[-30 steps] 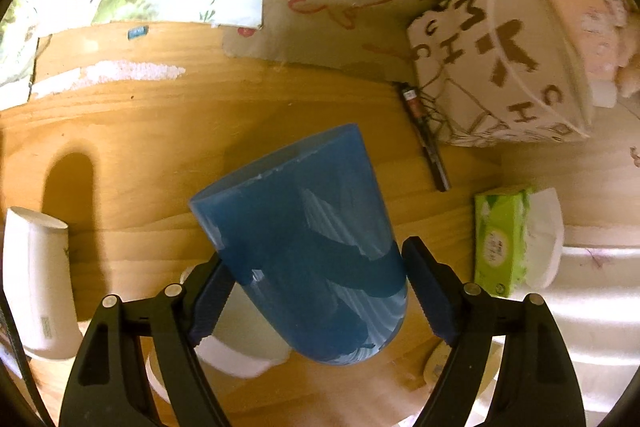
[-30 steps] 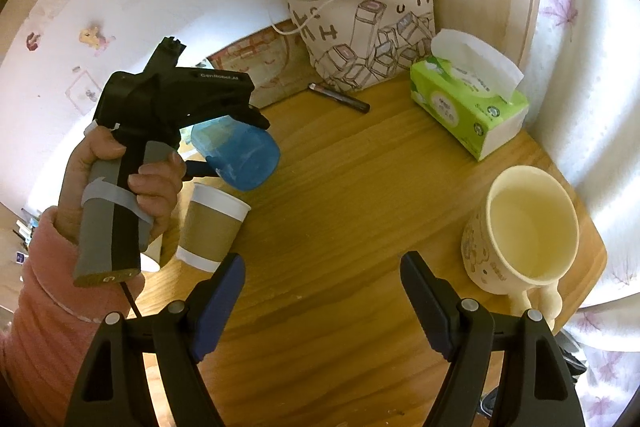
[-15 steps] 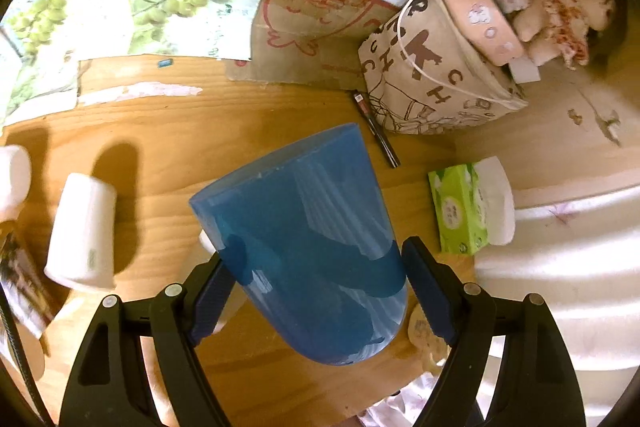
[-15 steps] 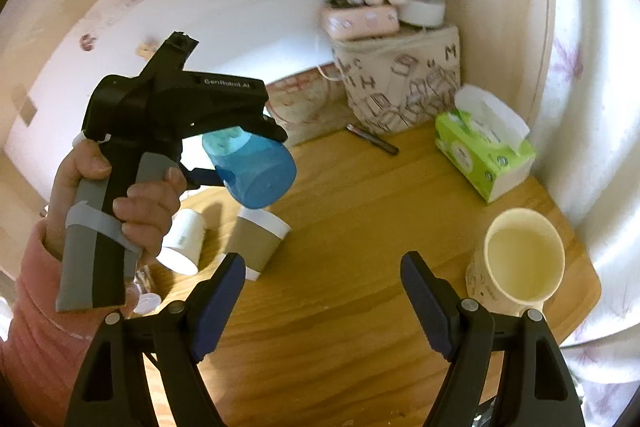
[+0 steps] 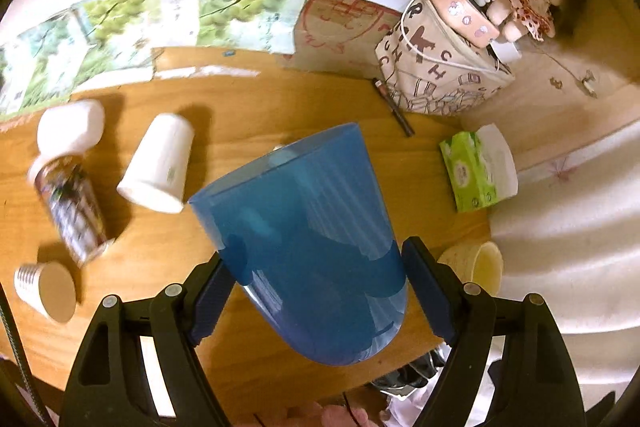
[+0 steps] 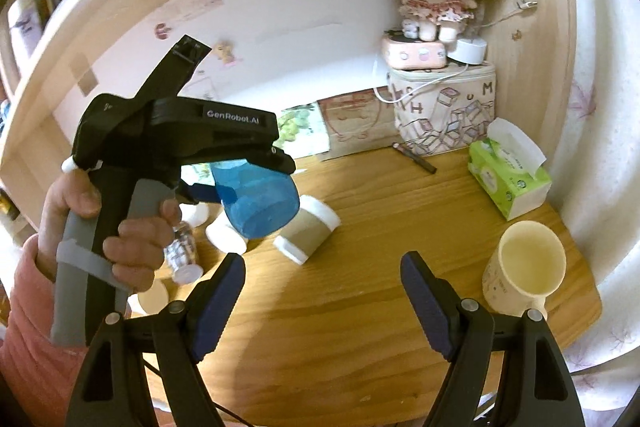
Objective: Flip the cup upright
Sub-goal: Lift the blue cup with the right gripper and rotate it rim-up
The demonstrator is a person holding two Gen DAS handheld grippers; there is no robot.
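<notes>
Item: blue cup (image 5: 308, 247), translucent plastic, tapered, smooth-walled. Your left gripper (image 5: 316, 291) clamps it by the sides, dark ribbed pads pressed on either wall. From the right wrist view the blue cup (image 6: 260, 203) hangs in the air above the wooden table (image 6: 380, 287), tilted, with its closed base showing at about 5 o'clock.

Your right gripper (image 6: 322, 291) carries nothing; its jaws stand wide over bare wood grain.

On the table, from the left wrist view:
- white paper cup (image 5: 160, 163), on its side, at 9 o'clock of the blue cup.
- printed cylindrical can (image 5: 74, 207), on its side, blurred, further toward 9 o'clock.
- ribbed paper cup (image 5: 46, 291), on its side, at 8 o'clock.
- green tissue box (image 5: 470, 171), at 3 o'clock.
- cream mug (image 5: 478, 263), mouth open, at 4 o'clock.

From the right wrist view:
- brown-sleeved paper cup (image 6: 310, 231), lying on its side, just beyond the blue cup.
- fabric pouch with letter print (image 6: 444, 111), at 1 o'clock, a cloth doll (image 6: 434, 3) seated above it.
</notes>
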